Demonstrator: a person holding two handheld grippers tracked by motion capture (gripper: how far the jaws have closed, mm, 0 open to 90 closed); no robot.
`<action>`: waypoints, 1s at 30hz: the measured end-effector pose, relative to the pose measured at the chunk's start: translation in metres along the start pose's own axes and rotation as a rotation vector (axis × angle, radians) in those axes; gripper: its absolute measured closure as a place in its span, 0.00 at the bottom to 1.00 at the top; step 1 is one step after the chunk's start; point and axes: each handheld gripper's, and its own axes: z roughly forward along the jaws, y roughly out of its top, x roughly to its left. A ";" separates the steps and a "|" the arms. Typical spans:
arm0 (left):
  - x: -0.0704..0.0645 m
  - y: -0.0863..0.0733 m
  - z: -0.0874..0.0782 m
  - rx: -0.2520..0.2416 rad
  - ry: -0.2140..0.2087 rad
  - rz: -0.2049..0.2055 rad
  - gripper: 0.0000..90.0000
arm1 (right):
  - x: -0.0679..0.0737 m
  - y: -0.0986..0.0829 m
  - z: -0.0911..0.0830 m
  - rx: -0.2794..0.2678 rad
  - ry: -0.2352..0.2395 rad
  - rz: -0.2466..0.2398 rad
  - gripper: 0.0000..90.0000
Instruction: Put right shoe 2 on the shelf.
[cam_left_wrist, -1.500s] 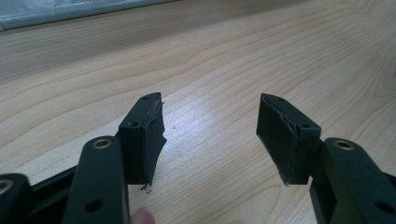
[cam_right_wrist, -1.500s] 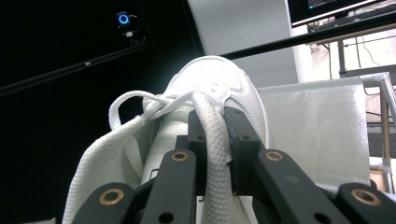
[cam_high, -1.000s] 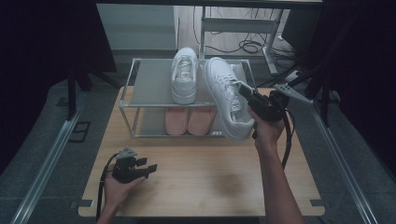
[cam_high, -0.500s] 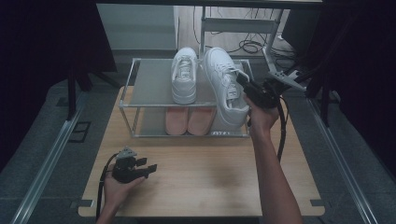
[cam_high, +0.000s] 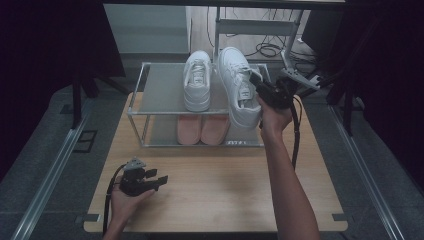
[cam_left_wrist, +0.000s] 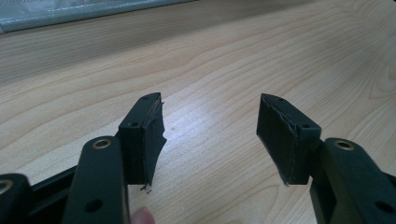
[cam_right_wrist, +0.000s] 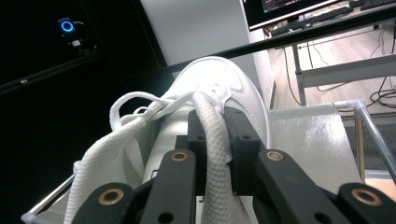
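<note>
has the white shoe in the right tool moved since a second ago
Yes. The held white shoe, clamped in the right tool, has gone farther back onto the rack, its heel overhanging the front rail less.

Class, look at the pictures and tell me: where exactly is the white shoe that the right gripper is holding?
In the high view, the held white shoe is over the right end of the rack's top shelf, beside the other white shoe, gripped by the right gripper.
</note>
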 end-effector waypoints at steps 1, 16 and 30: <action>0.000 0.000 0.000 0.000 0.000 0.001 0.46 | 0.000 0.000 0.001 0.002 -0.003 0.000 0.91; 0.000 0.000 0.000 -0.001 -0.008 -0.001 0.46 | 0.002 0.006 0.032 0.026 -0.080 0.003 0.91; 0.000 0.000 -0.001 -0.006 -0.017 -0.005 0.46 | 0.007 0.016 0.065 0.026 -0.133 0.025 0.91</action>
